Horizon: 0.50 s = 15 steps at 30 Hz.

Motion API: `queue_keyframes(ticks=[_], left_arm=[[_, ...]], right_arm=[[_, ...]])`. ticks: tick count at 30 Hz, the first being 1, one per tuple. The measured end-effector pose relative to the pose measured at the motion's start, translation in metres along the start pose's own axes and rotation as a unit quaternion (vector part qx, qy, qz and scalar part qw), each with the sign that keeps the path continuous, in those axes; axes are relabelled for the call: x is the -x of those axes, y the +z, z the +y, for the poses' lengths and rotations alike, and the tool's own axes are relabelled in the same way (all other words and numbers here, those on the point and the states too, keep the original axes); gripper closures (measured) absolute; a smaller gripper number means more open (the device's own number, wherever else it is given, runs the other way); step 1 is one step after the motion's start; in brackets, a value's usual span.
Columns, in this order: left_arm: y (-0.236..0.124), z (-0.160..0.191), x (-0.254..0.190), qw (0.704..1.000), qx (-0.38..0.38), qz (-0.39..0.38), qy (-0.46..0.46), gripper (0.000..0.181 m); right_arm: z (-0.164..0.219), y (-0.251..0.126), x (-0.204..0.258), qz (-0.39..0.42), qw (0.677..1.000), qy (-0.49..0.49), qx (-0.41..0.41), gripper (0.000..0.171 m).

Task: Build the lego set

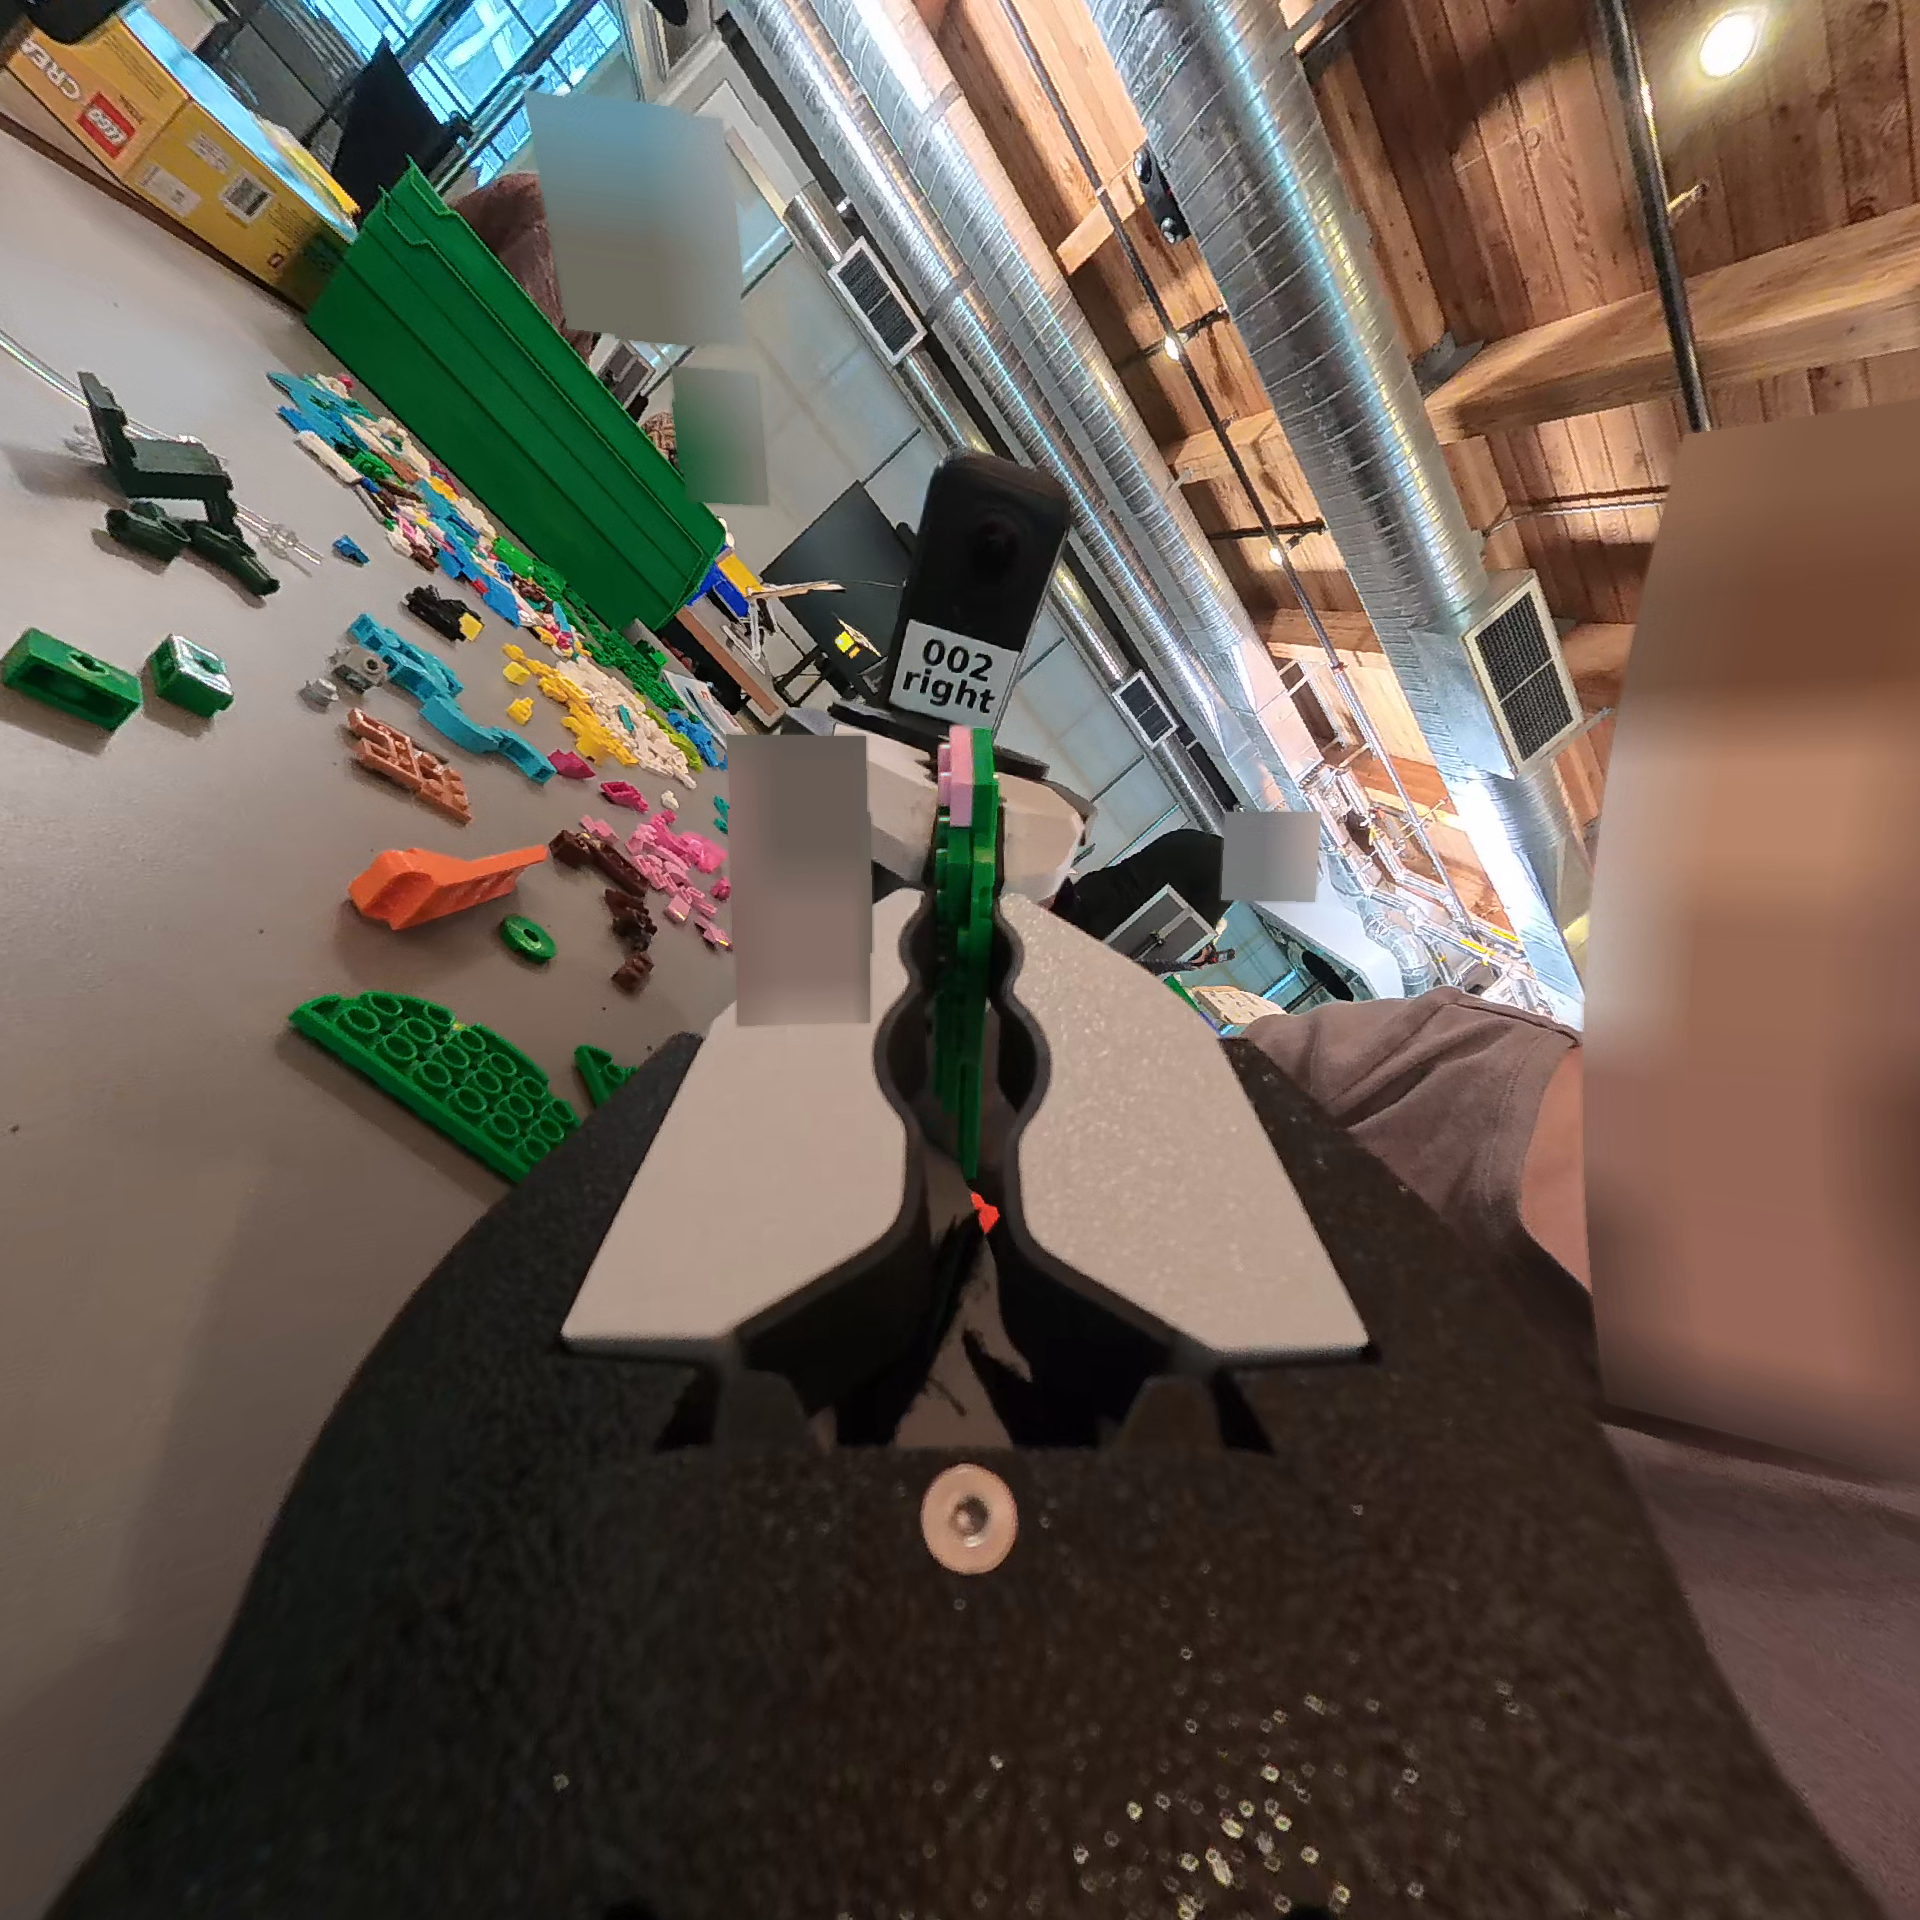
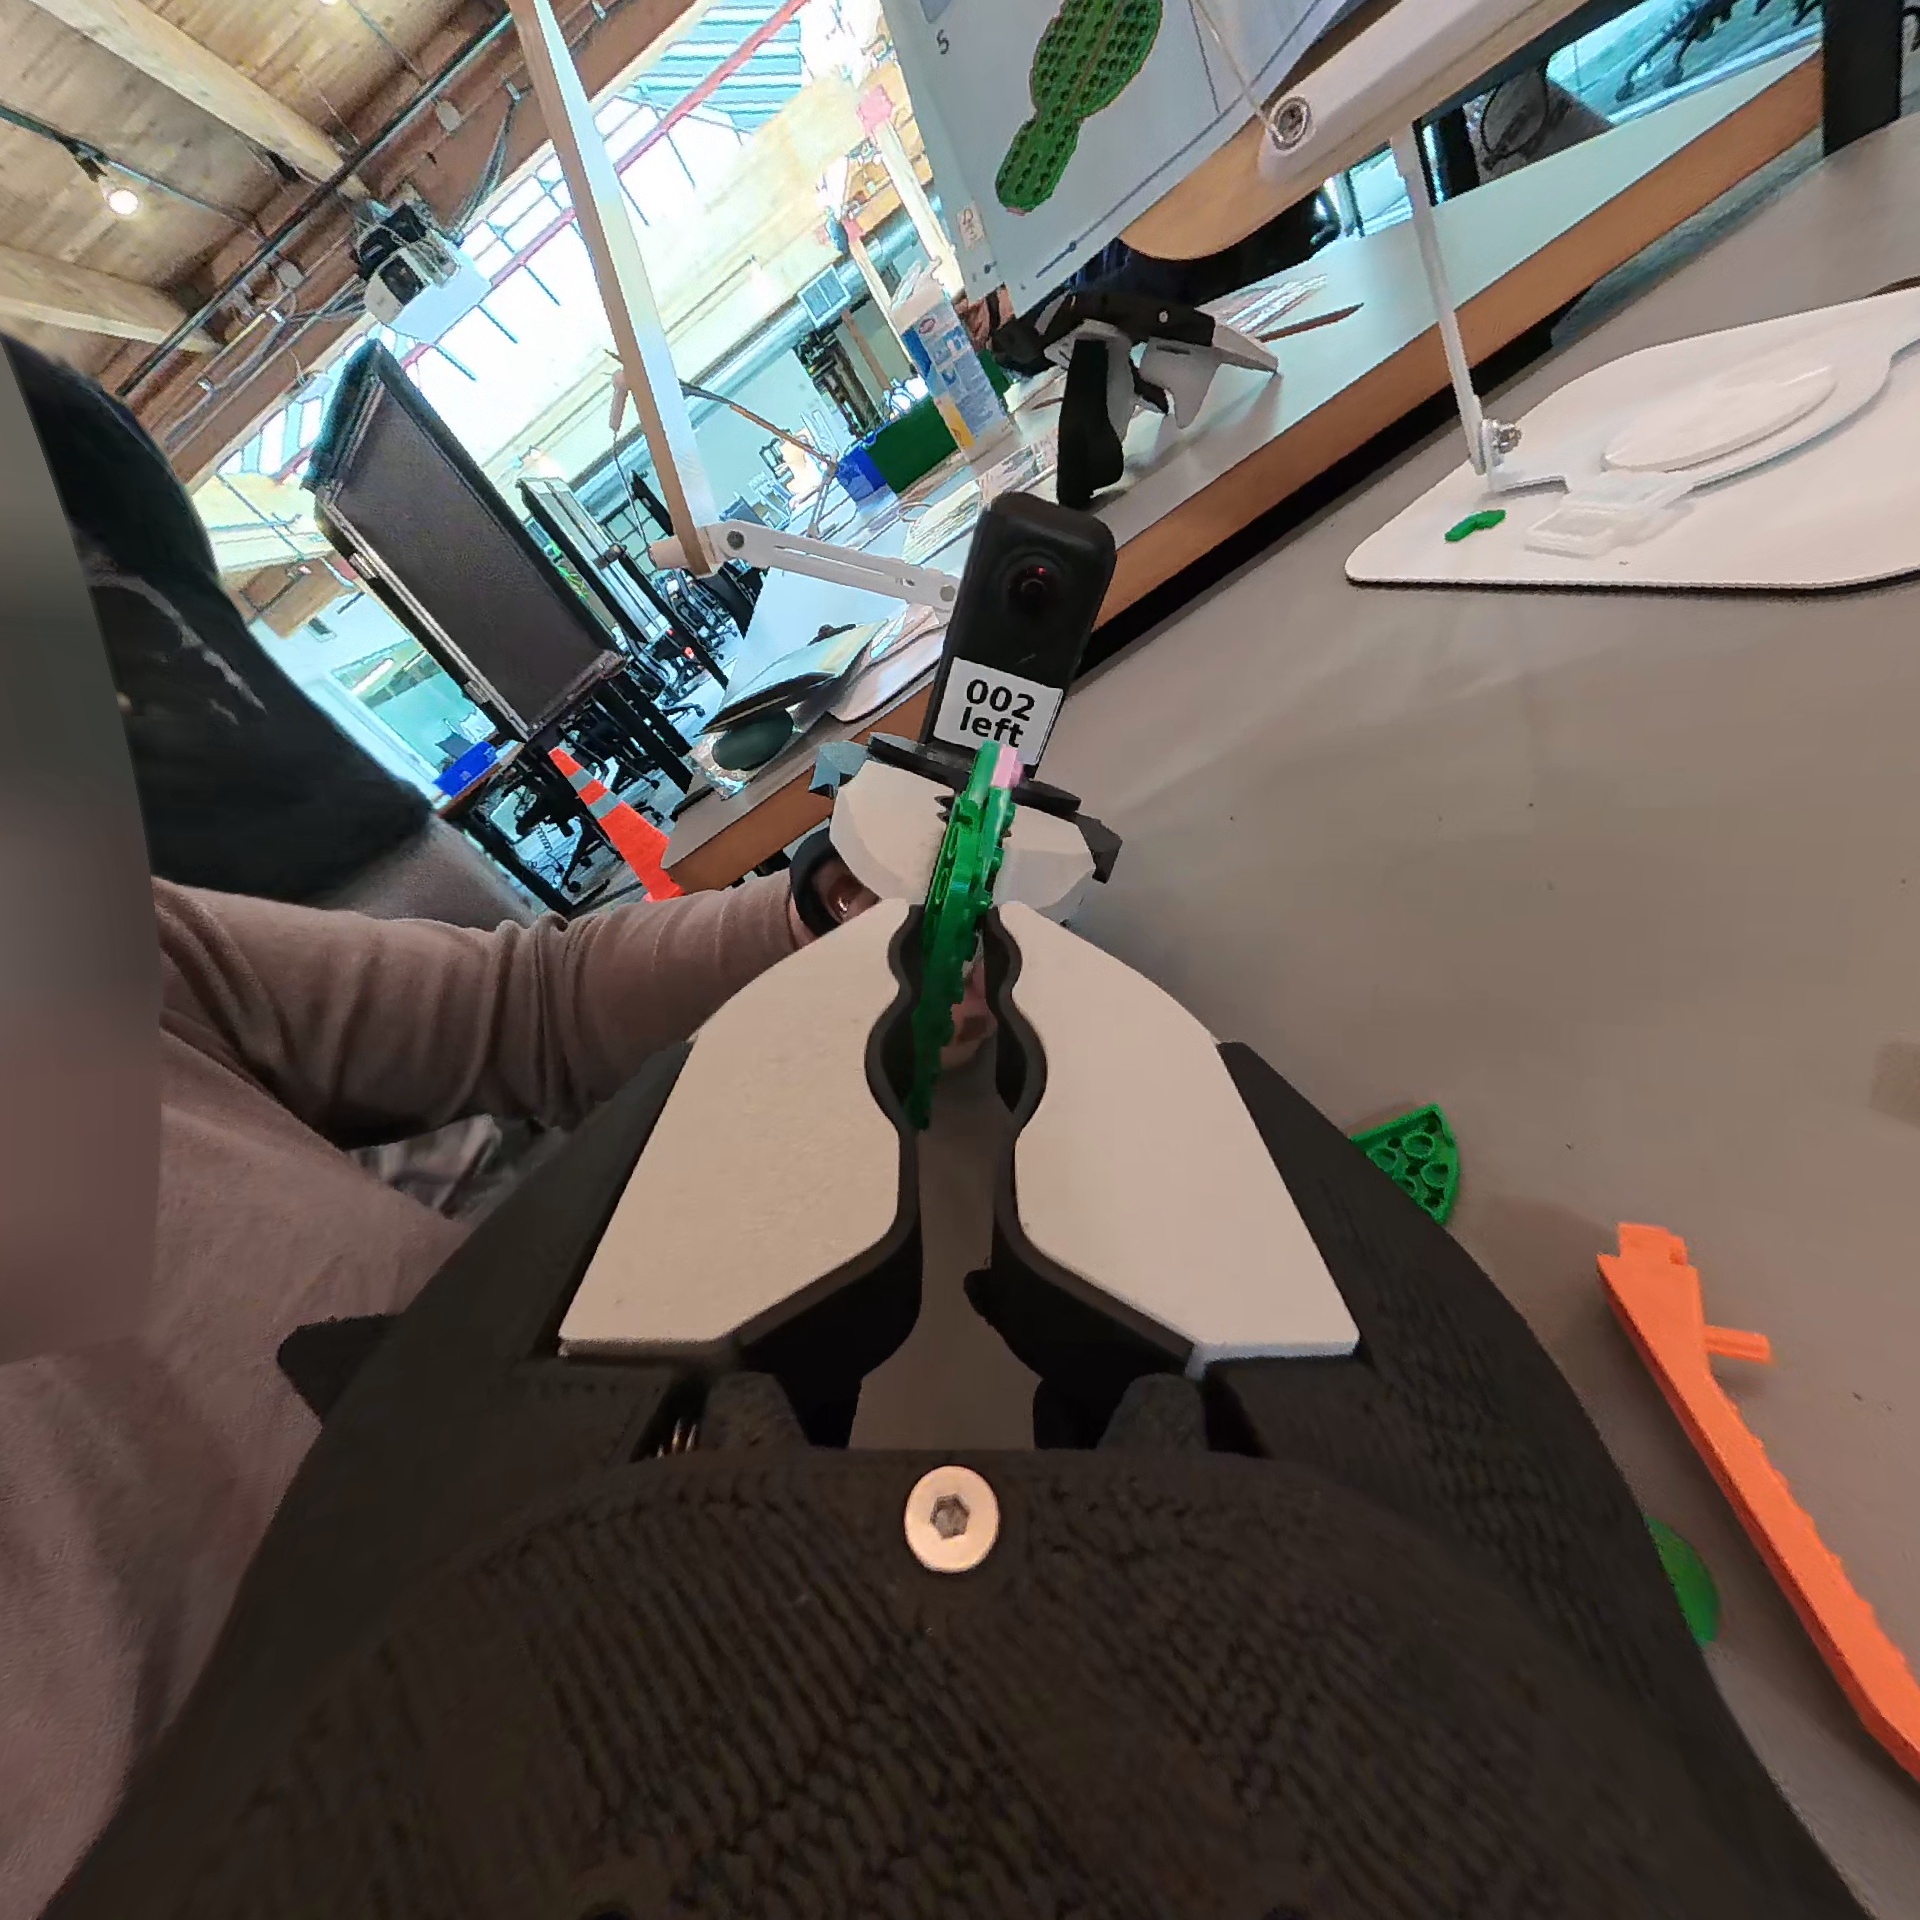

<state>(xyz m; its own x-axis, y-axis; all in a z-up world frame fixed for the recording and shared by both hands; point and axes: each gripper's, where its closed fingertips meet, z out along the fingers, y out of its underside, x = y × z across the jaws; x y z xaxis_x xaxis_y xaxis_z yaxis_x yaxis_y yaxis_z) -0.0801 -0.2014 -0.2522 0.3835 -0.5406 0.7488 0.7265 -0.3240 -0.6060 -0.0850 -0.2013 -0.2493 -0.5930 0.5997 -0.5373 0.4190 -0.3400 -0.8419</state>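
A flat green Lego plate assembly (image 1: 961, 997) is held edge-on, up off the grey table (image 1: 156, 935), between both grippers. A small pink piece (image 1: 961, 774) sits at its far end. My left gripper (image 1: 961, 925) is shut on the near end of the assembly. The right gripper faces it and clamps the far end by the pink piece. In the right wrist view my right gripper (image 2: 951, 920) is shut on the same green assembly (image 2: 951, 966), with the pink piece (image 2: 1006, 769) at the left gripper's side.
Loose coloured bricks (image 1: 582, 665) lie on the table beside green bins (image 1: 499, 416) and a yellow box (image 1: 156, 135). An orange brick separator (image 1: 436, 883) (image 2: 1745, 1455), a green rounded plate (image 1: 447, 1070) and a dark green build (image 1: 166, 488) lie nearby. A white mat (image 2: 1662, 468) lies at the far right. My left and right fingertips are right by each other. Left tips and right tips are each some 12 cm from the orange brick separator (image 2: 1745, 1455).
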Motion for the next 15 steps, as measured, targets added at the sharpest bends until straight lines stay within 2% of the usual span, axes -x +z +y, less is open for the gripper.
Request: queue_keyframes(ticks=[1, 15], left_arm=[[-0.0001, -0.0004, -0.0002, 1.000, 0.000, -0.002, 0.004, 0.174], [0.0005, -0.0002, -0.0005, 1.000, -0.001, -0.003, 0.007, 0.173]], right_arm=[[-0.0004, 0.0002, 0.0000, 0.000, 1.000, 0.002, -0.004, 0.163], [-0.0038, 0.0044, -0.0004, -0.015, 0.998, 0.038, -0.056, 0.163]])
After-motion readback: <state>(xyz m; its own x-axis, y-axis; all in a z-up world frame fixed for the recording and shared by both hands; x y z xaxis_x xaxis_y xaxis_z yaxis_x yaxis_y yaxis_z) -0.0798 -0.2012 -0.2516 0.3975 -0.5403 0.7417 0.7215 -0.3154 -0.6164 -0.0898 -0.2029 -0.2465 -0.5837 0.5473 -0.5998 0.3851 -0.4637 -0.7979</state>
